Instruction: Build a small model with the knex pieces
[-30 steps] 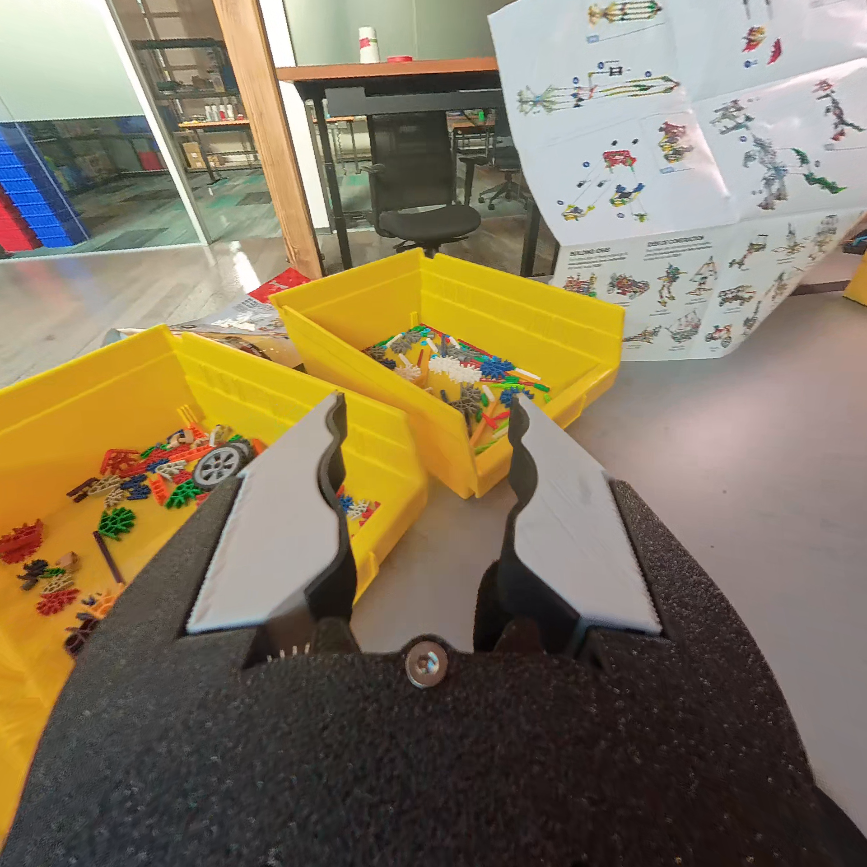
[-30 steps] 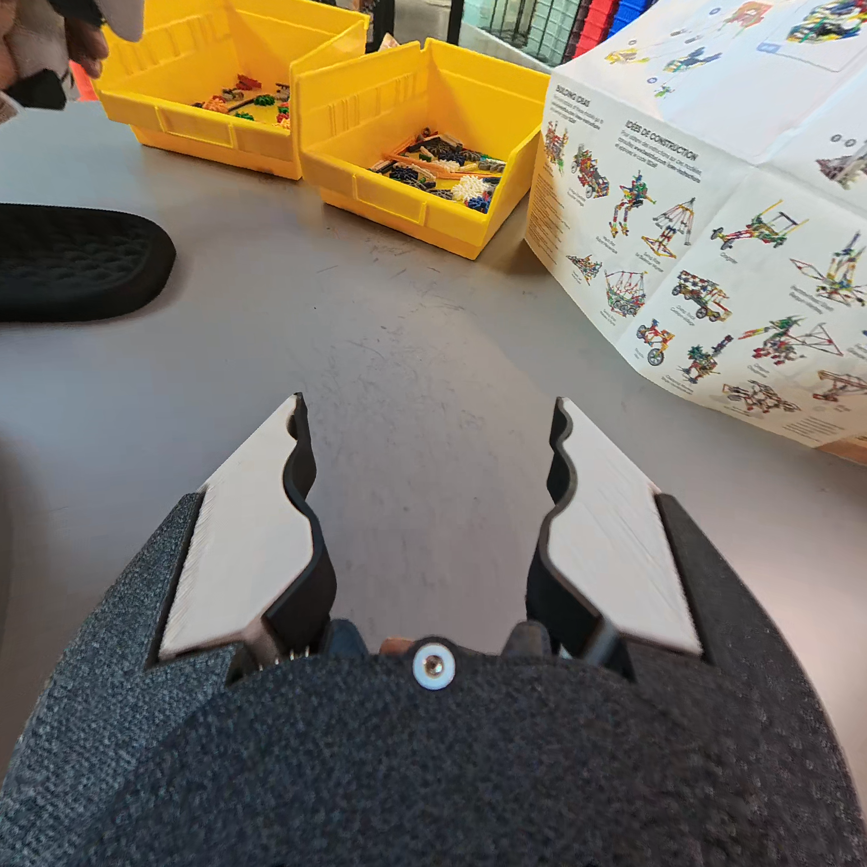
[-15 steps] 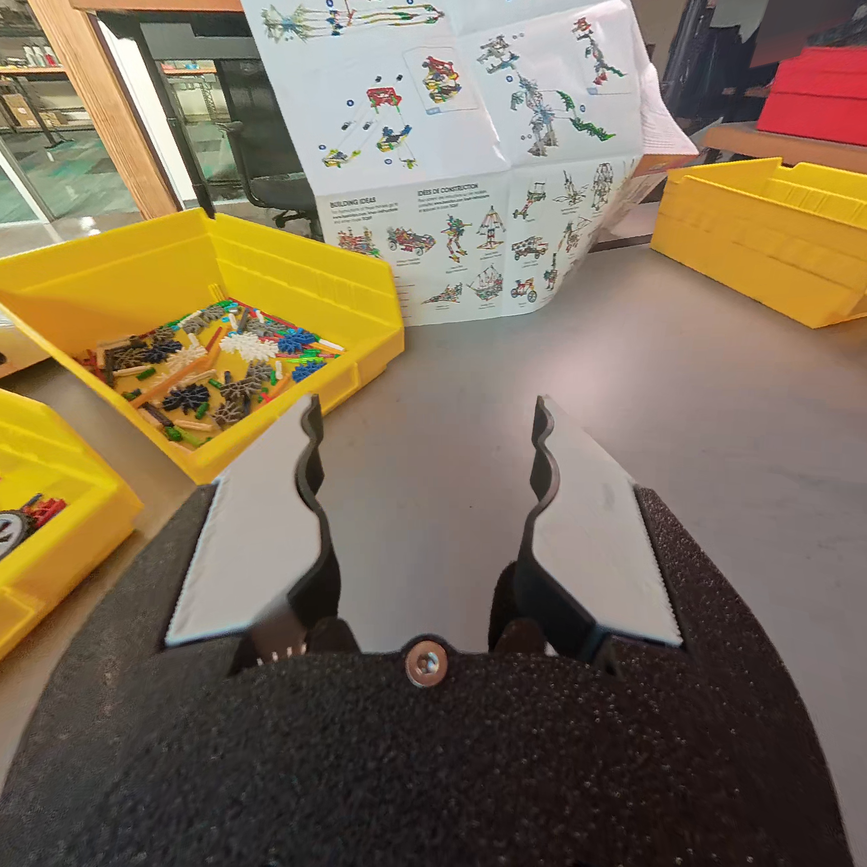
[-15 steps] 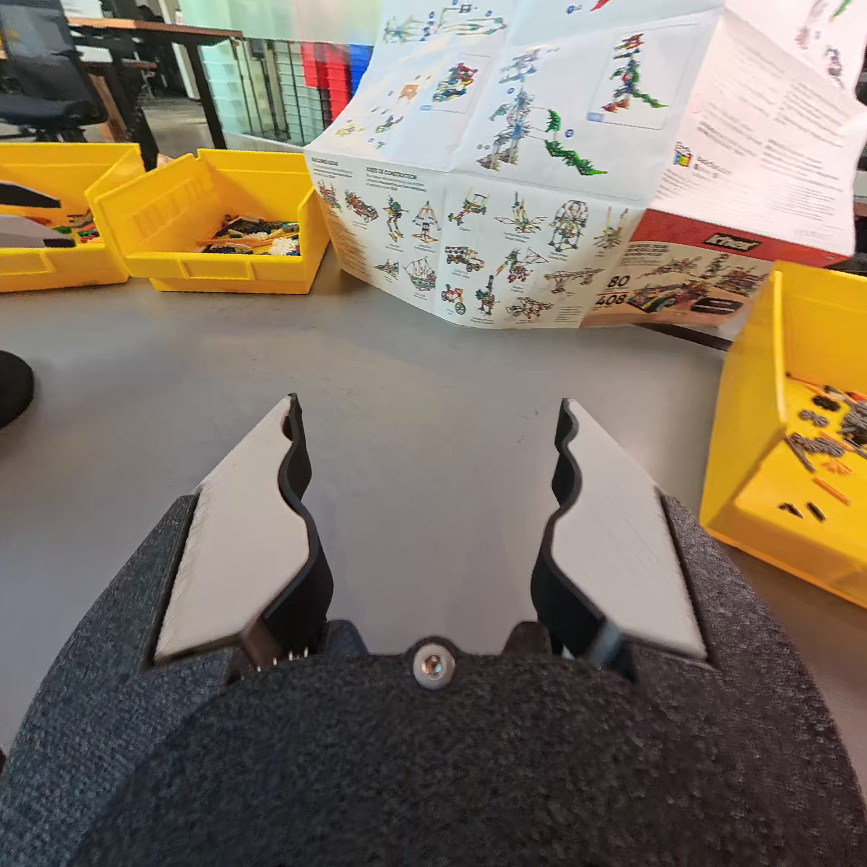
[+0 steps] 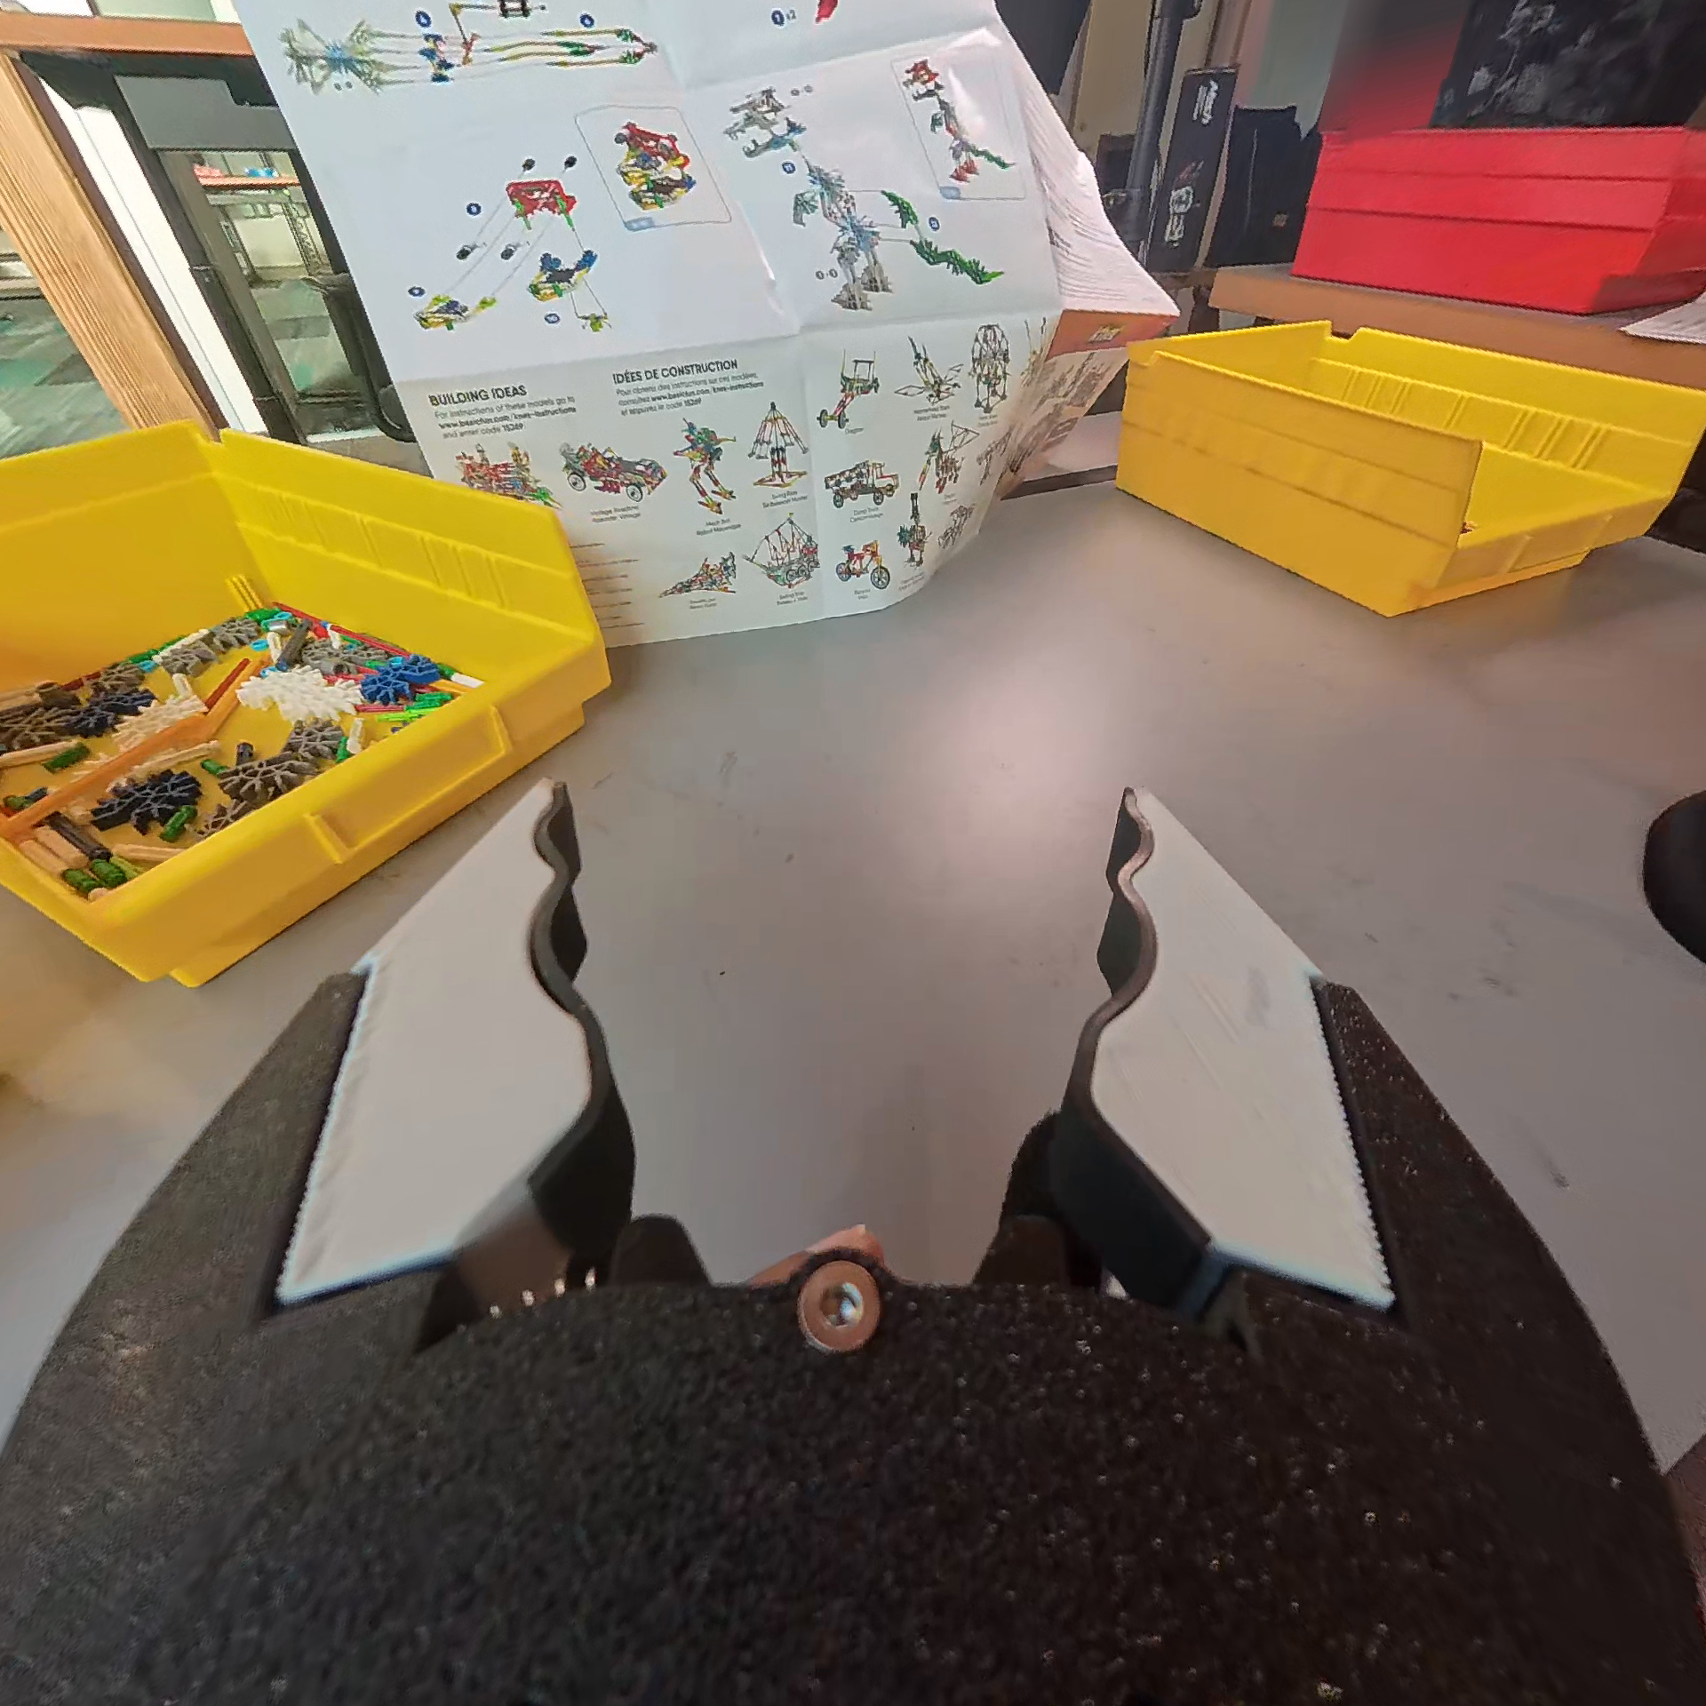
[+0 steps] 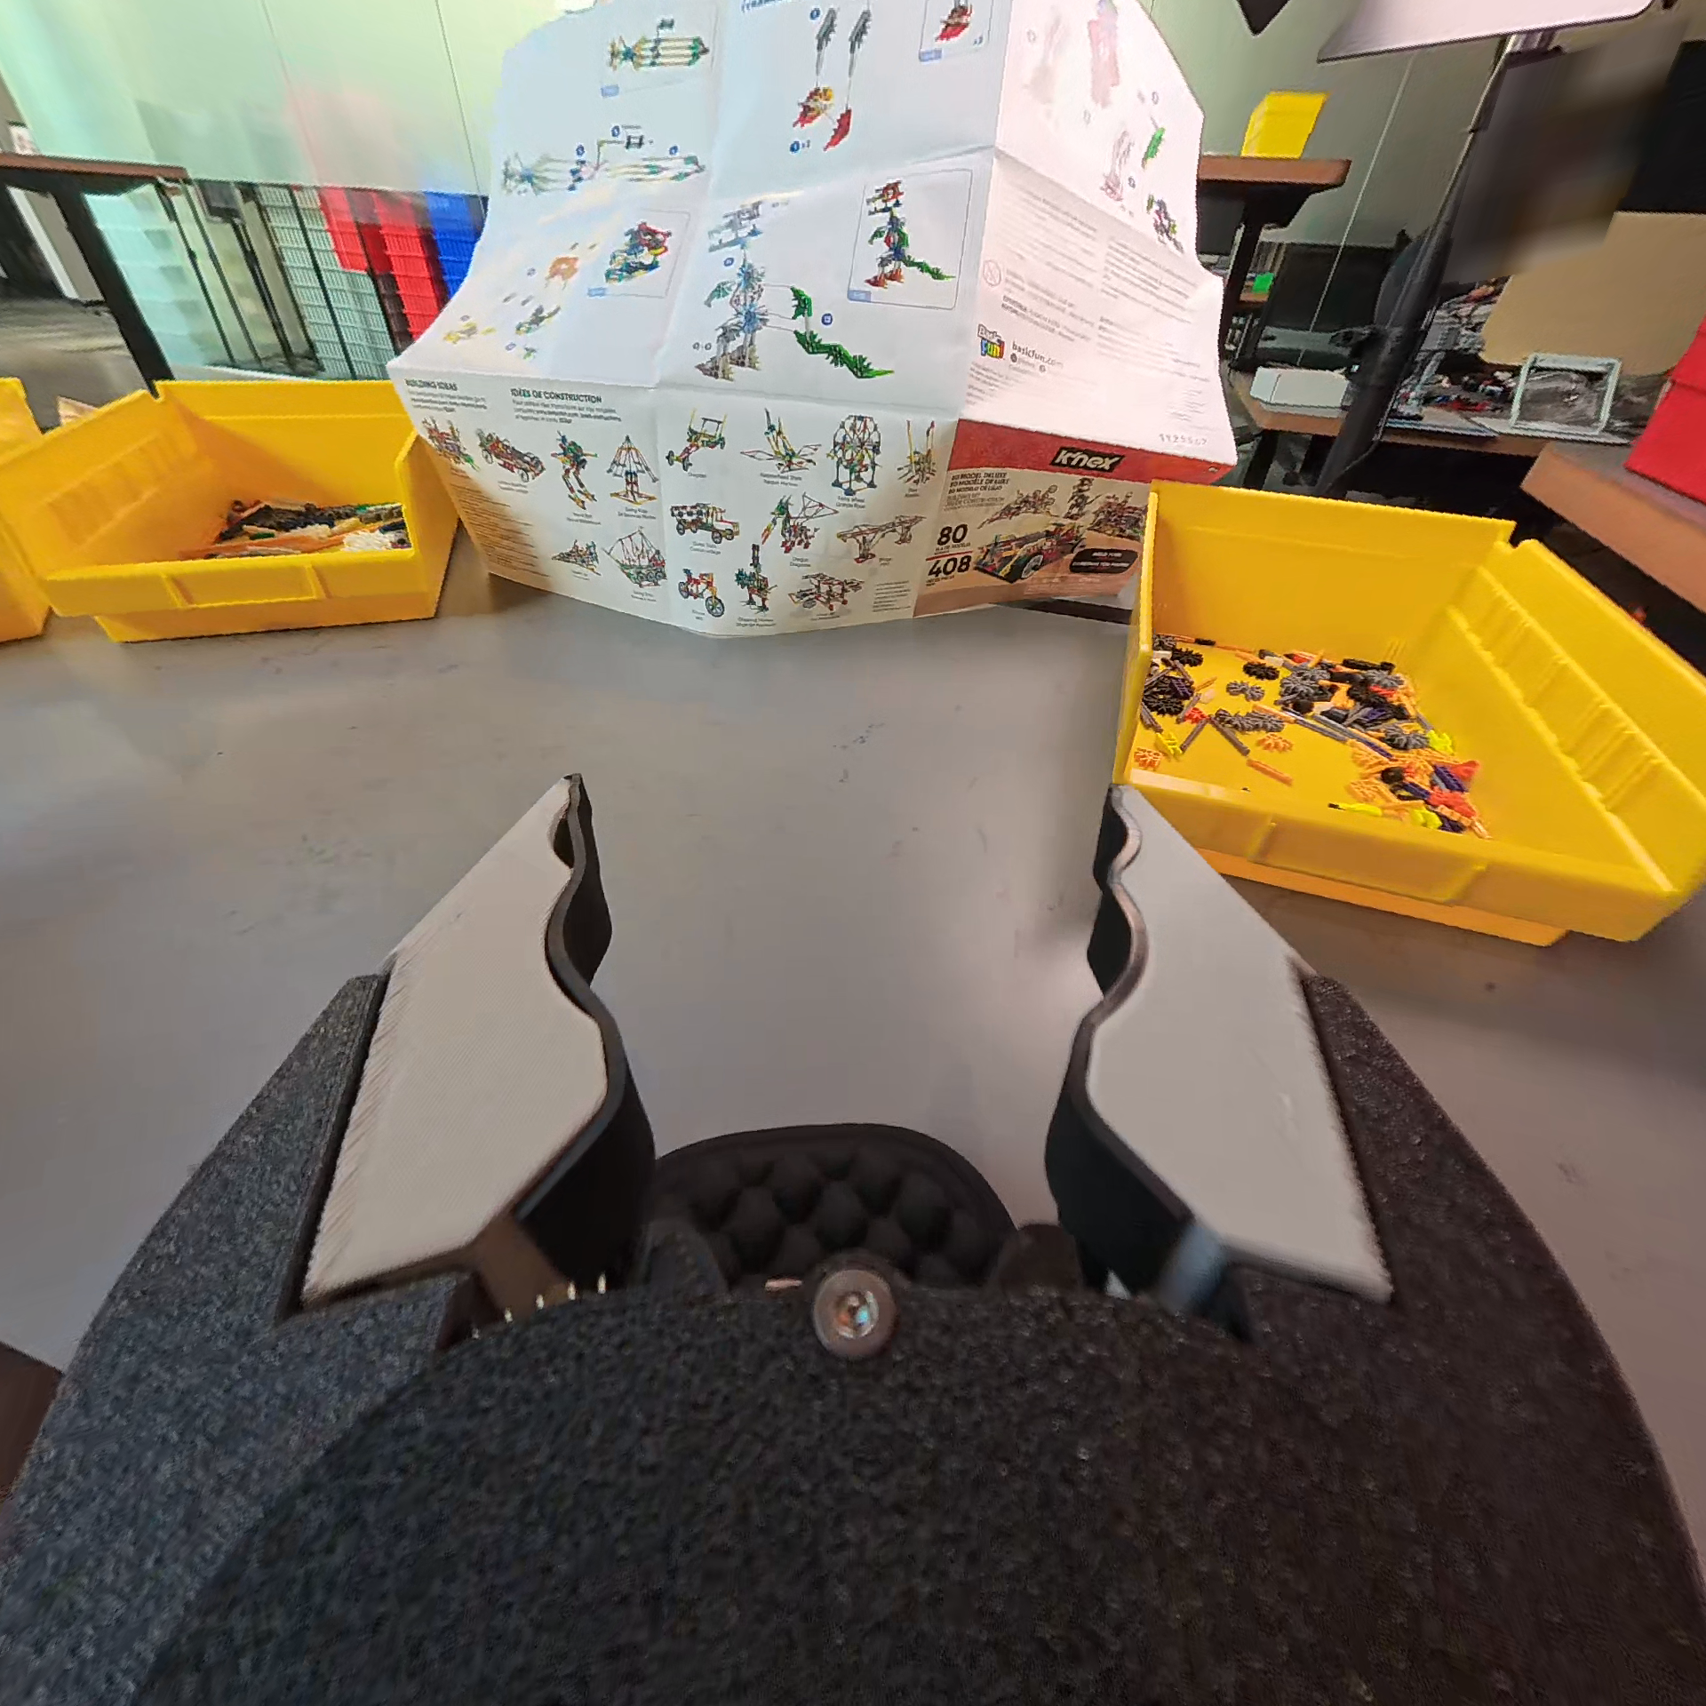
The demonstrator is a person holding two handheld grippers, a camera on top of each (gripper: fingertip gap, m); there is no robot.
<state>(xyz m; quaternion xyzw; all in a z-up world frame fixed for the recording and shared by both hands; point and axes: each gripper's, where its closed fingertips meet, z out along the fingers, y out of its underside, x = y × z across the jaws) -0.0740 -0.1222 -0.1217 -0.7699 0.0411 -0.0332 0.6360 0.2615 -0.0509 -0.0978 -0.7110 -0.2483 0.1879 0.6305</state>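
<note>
My left gripper (image 5: 840,803) is open and empty above the grey table (image 5: 923,785). Nearest it, at the left, is a yellow bin (image 5: 517,729) holding several small coloured construction pieces (image 5: 212,729). My right gripper (image 6: 840,794) is open and empty above the same table (image 6: 785,785). A yellow bin (image 6: 1569,738) with dark and orange pieces (image 6: 1311,729) sits to its right. A black padded mat (image 6: 831,1200) lies on the table under the jaws. A large unfolded instruction sheet (image 5: 702,305) stands ahead of both grippers and also shows in the right wrist view (image 6: 831,323).
The right-hand yellow bin (image 5: 1385,462) shows in the left wrist view at the far right, and red bins (image 5: 1495,212) stand behind it. The left bin (image 6: 240,517) shows in the right wrist view. A red toy box (image 6: 1043,526) props the sheet. A black pad edge (image 5: 1675,877) is at the right.
Both grippers have swung to the right, away from the left bins and toward the instruction sheet. The right bin has come into view. Both sets of jaws have stayed open.
</note>
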